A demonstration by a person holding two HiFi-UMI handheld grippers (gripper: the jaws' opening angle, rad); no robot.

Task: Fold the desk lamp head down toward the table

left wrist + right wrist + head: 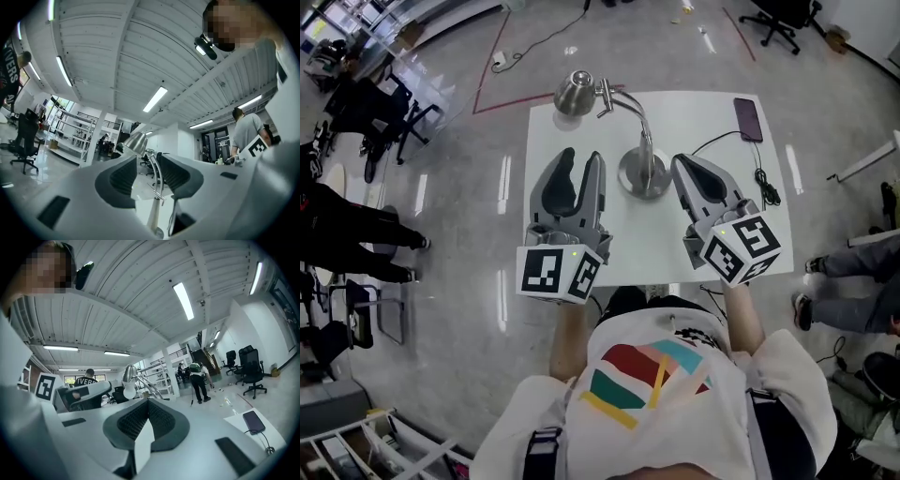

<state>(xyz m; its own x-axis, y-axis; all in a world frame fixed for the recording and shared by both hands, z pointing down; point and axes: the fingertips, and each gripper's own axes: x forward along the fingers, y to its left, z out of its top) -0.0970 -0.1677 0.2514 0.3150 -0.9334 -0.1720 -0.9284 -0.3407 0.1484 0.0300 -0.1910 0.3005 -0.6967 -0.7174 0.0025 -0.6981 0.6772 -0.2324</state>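
Observation:
A silver desk lamp stands on the white table [698,117]. Its round base [643,174] sits mid-table, and its curved neck rises to the dome head [575,94] over the far left corner. In the left gripper view the head [136,142] and stem [155,206] show through the gap between the jaws. My left gripper [581,157] [147,161] hovers left of the base, open, with nothing held. My right gripper [681,162] [148,402] hovers right of the base, pads meeting, empty. The right gripper view shows the lamp head [129,376] with its white bulb pointing down.
A dark phone [747,118] [253,421] lies at the table's far right corner, with a black cable [763,178] trailing from it toward the right edge. Office chairs [389,122] stand on the floor to the left. People's legs show at both sides.

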